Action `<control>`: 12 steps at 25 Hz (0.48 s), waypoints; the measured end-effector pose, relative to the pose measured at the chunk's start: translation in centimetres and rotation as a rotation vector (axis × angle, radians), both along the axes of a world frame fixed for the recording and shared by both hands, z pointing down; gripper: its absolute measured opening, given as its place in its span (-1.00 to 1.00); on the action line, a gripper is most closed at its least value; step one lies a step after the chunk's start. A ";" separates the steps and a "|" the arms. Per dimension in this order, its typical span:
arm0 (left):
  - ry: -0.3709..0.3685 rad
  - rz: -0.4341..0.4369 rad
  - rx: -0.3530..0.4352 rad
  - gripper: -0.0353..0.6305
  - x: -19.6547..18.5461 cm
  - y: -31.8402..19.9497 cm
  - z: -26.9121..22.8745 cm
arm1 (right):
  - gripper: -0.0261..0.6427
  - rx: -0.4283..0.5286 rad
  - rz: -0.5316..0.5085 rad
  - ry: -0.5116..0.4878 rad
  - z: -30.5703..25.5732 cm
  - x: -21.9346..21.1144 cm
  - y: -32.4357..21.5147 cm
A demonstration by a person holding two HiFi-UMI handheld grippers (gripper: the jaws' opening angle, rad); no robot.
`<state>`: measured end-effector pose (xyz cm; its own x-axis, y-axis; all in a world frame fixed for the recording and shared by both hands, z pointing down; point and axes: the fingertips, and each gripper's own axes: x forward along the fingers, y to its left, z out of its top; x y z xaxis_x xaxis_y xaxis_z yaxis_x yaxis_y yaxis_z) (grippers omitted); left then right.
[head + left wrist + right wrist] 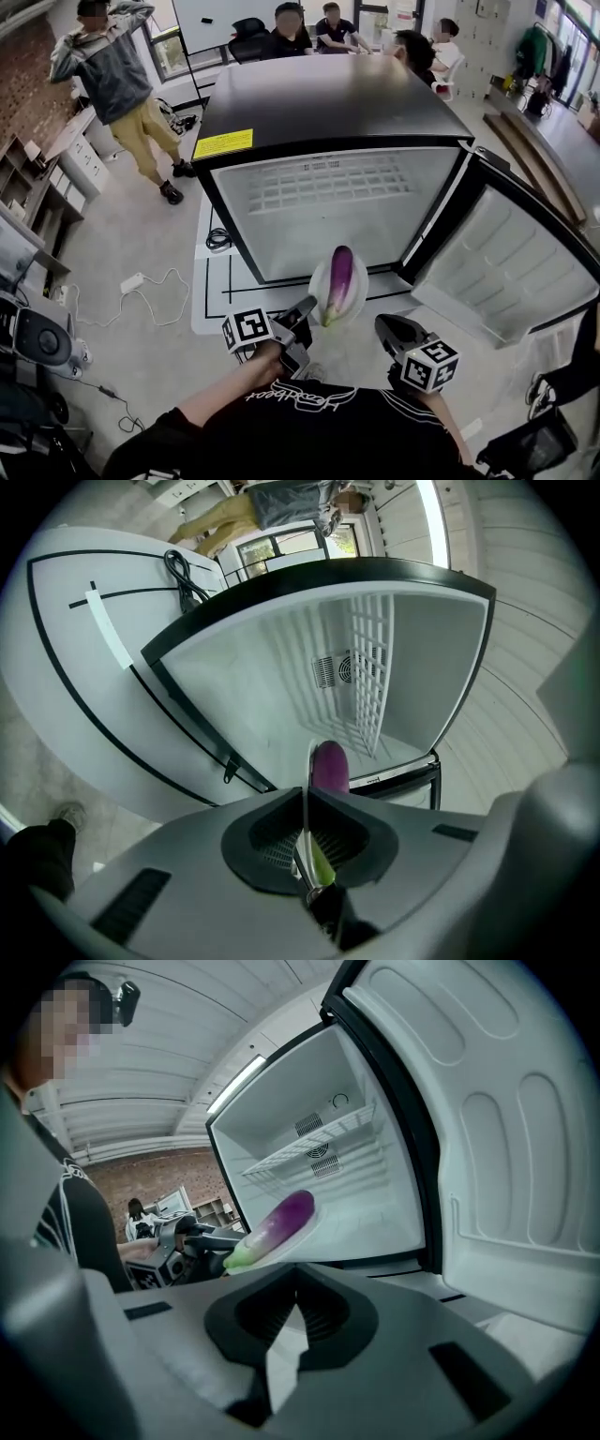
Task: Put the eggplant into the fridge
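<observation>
A purple eggplant (339,279) with a green stem end lies on a small white plate (361,283). My left gripper (307,306) is shut on the plate's near rim and holds it level, just in front of the open fridge (328,103). In the left gripper view the plate (308,761) shows edge-on between the jaws, and the eggplant (330,764) lies beyond them. My right gripper (386,325) hangs to the right of the plate, shut and empty. The right gripper view shows the eggplant (281,1218) and the left gripper (202,1237) at its left.
The fridge door (506,262) stands swung open to the right. A white wire shelf (328,183) spans the bare white fridge cavity. The fridge rests on a white mat (211,300) beside a coiled cable (217,239). A person (112,75) stands at the far left, others sit behind.
</observation>
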<state>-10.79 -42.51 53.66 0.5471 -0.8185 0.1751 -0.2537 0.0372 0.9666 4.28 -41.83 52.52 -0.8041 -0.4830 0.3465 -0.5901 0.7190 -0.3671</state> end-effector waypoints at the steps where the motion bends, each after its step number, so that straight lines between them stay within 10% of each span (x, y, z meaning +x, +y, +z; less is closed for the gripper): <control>1: -0.001 0.002 -0.008 -0.82 0.0 -0.5 0.2 | -0.90 -0.003 -0.002 0.002 0.1 -0.3 -0.4; 12: -0.080 -0.017 -0.070 -0.82 -0.9 -5.4 3.4 | -0.90 -0.031 0.015 0.015 1.6 -1.5 -3.0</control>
<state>-11.66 -47.93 57.07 0.5151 -0.8120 0.2745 -0.3285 0.1088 0.9382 2.82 -44.87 54.15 -0.7913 -0.4838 0.3738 -0.6065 0.6985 -0.3798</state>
